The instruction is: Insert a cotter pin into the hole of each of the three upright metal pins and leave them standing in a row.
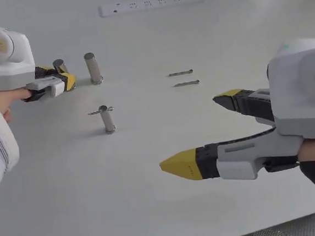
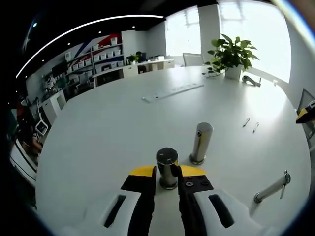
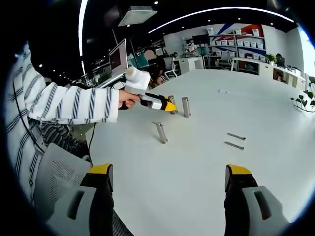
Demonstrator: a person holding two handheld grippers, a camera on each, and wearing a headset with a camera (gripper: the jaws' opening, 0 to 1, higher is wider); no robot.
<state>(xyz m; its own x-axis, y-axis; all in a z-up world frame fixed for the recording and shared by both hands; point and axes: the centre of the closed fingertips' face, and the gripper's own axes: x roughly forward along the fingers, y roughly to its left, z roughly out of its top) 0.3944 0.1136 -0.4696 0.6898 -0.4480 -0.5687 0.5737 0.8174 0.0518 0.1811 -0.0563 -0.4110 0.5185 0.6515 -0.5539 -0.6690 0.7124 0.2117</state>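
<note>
Three upright metal pins stand on the white table. My left gripper [image 1: 66, 80] [image 2: 167, 173] is shut on the leftmost pin [image 1: 59, 65] [image 2: 167, 164], a jaw on each side of it. The second pin [image 1: 92, 67] [image 2: 201, 141] stands bare just to its right. Nearer me, the third pin [image 1: 108, 120] [image 2: 269, 187] [image 3: 161, 132] has a cotter pin [image 1: 101, 109] through its top hole. Two loose cotter pins [image 1: 180, 72] [image 1: 186, 83] [image 3: 235, 140] lie side by side further right. My right gripper [image 1: 200, 132] [image 3: 170, 174] hovers open and holds nothing, near the table's front.
A white power strip [image 1: 153, 3] [image 2: 172, 92] lies at the far edge of the table. A potted plant [image 2: 229, 54] stands at the table's far end. A striped sleeve [image 3: 74, 105] reaches in on the left. An office with desks and shelves lies beyond.
</note>
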